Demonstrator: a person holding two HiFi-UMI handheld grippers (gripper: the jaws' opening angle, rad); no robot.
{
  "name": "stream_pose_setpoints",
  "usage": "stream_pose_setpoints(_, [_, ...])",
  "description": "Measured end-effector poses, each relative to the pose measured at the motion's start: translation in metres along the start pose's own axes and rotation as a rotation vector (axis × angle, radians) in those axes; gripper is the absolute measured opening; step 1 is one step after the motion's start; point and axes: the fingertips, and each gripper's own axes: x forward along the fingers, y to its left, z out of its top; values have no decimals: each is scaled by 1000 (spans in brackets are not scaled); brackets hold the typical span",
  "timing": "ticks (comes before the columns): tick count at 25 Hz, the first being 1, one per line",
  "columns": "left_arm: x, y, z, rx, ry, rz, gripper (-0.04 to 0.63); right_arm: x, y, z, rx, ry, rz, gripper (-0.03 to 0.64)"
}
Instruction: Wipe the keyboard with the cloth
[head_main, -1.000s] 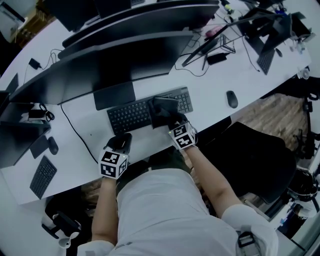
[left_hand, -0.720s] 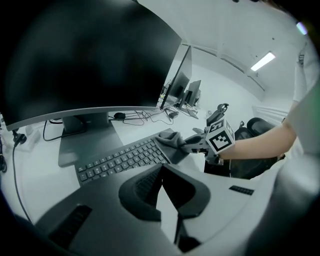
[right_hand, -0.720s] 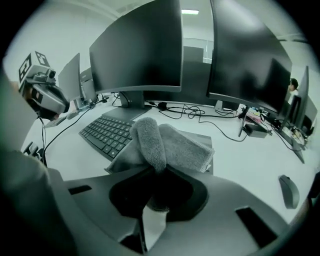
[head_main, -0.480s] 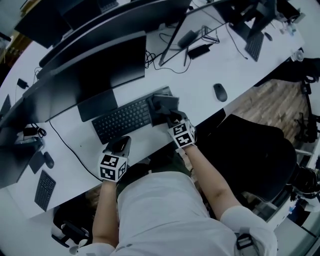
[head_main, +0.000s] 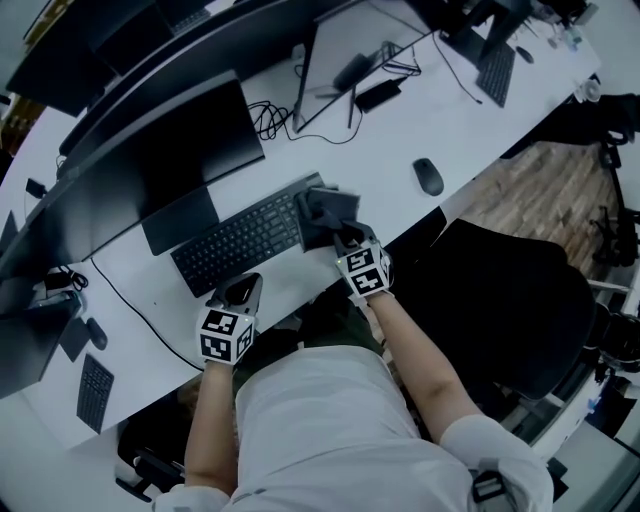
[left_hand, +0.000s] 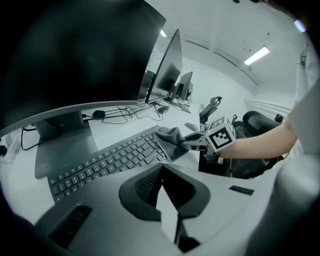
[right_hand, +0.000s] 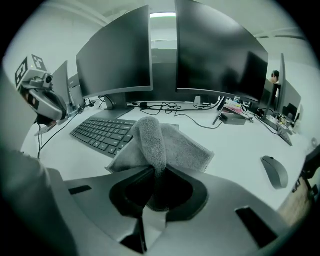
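**Holding the cloth on the keyboard's right end**

From the head view, we had the right gripper (head_main: 345, 238) clamped on the grey cloth (head_main: 325, 213). The cloth lay over the right end of the black keyboard (head_main: 235, 240) on the white desk (head_main: 420, 125). Our left gripper (head_main: 240, 290) sat near the keyboard's front edge, close to the desk's rim. A mouse (head_main: 428, 176) lay well apart to the right, and a dark monitor (head_main: 150, 160) stood behind the keyboard.

In the left gripper view, we saw that gripper's jaws pressed together with nothing between them. The keyboard stretched away ahead and to the left. Beyond it, the cloth covered the far keys, pinched by the other gripper.

In the right gripper view, our jaws were closed on a bunched fold of the cloth. That fold rose straight up from between them, while the rest spread flat, partly over the keyboard's near corner and partly on the desk.
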Motion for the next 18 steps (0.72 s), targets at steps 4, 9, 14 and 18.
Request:
stream_pose_setpoints(4, [0,-3,-3,7,12,-8,-2,-3,2,-6,13,4,-5,58])
stream_pose_setpoints(9, [-5,0,-7,9,20,-12,-2,-3,12,-11,20,14,-8,57])
stream_pose_setpoints(14, [-14,5,-16,9,23,-16,-2,-3,27,-14,27,23,-9,57])
stream_pose_setpoints(18, [-24,10,-22,7,24,-21,-2,-2,41,-13,26,33,-9,57])
